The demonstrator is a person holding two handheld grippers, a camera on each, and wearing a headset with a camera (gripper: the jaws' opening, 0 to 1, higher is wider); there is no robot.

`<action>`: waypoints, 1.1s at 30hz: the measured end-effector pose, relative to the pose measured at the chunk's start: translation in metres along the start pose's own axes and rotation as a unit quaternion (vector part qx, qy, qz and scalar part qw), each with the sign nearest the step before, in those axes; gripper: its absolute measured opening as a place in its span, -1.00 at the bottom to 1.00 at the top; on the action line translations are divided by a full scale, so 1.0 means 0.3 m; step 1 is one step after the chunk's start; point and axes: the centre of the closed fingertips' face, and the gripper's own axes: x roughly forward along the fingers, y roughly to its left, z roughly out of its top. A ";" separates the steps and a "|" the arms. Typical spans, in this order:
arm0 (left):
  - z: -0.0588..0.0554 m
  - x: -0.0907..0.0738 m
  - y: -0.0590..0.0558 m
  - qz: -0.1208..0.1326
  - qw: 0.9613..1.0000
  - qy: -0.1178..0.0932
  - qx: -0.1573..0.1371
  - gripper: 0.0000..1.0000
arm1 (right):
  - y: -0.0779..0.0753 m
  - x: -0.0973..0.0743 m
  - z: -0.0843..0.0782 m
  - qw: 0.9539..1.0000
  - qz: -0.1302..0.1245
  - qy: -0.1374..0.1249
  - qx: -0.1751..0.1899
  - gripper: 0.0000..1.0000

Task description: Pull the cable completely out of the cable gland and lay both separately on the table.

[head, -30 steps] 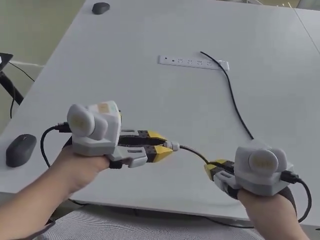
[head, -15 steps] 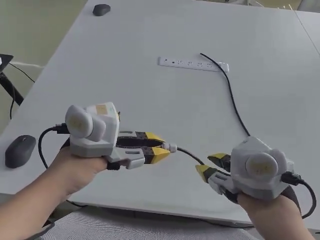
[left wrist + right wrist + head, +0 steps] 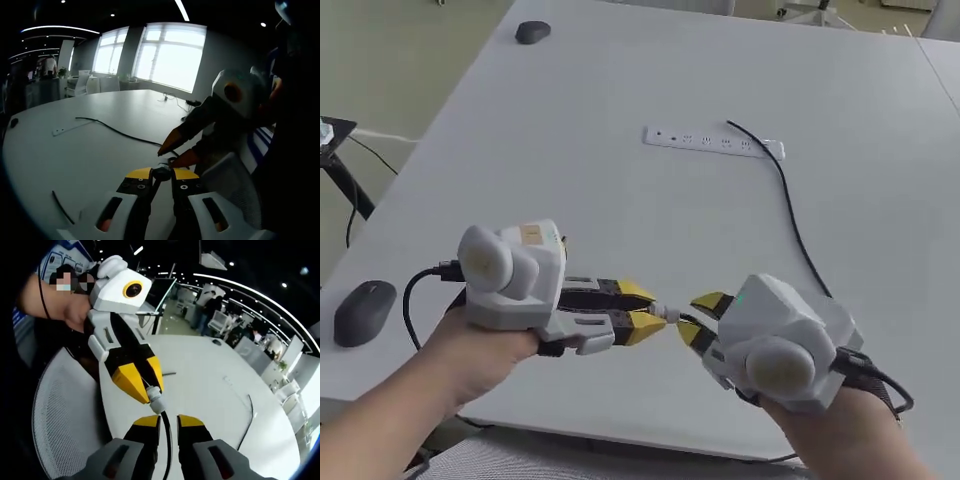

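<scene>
My left gripper (image 3: 645,308) is shut on a small grey cable gland (image 3: 662,313), pinched at its yellow tips over the table's near edge. In the left gripper view the gland (image 3: 161,171) sits between the jaws of the left gripper (image 3: 161,176). A thin black cable (image 3: 168,432) leaves the gland (image 3: 156,399) and runs between the jaws of my right gripper (image 3: 170,421). The right gripper (image 3: 700,318) faces the left one, close to the gland, its jaws open around the cable. Its body hides the rest of the cable in the head view.
A white power strip (image 3: 710,141) with its own black cord (image 3: 790,210) lies on the white table (image 3: 620,200) further back. One dark mouse (image 3: 364,312) rests at the near left, another (image 3: 532,32) at the far edge. A mesh chair (image 3: 60,405) is below the grippers.
The right gripper let go of the cable, its jaws opened, and it moved left along the cable to just beside the gland. The left gripper held still with the gland.
</scene>
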 end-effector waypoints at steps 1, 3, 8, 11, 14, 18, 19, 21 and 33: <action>-0.002 0.000 0.001 0.000 1.000 0.001 0.000 -0.70 | 0.001 0.003 -0.001 1.000 0.001 0.003 -0.007 -0.86; -0.003 -0.001 0.005 0.001 1.000 0.002 -0.002 -0.70 | 0.004 0.007 -0.002 1.000 0.003 0.005 -0.017 -0.88; -0.011 0.003 0.010 0.000 1.000 0.008 0.002 -0.70 | 0.018 0.016 -0.010 1.000 0.011 0.008 -0.025 -0.98; -0.016 0.006 0.010 0.000 1.000 0.013 0.007 -0.70 | 0.019 0.019 -0.017 1.000 0.012 0.010 -0.027 -0.99; -0.017 0.006 0.012 0.000 1.000 0.013 0.007 -0.70 | 0.017 0.018 -0.018 1.000 0.013 0.009 -0.024 -0.99; -0.014 0.008 0.014 0.002 1.000 0.010 0.008 -0.70 | 0.011 0.018 -0.017 1.000 0.011 0.009 -0.013 -1.00; -0.012 0.008 0.015 0.002 1.000 0.009 0.007 -0.70 | 0.009 0.018 -0.018 1.000 0.011 0.010 -0.008 -1.00; -0.010 0.008 0.016 0.001 1.000 0.008 0.006 -0.70 | 0.005 0.019 -0.018 1.000 0.009 0.010 0.000 -1.00; 0.000 -0.004 0.026 0.007 1.000 0.002 0.004 -0.70 | -0.042 0.013 -0.069 0.998 -0.009 0.019 0.062 -1.00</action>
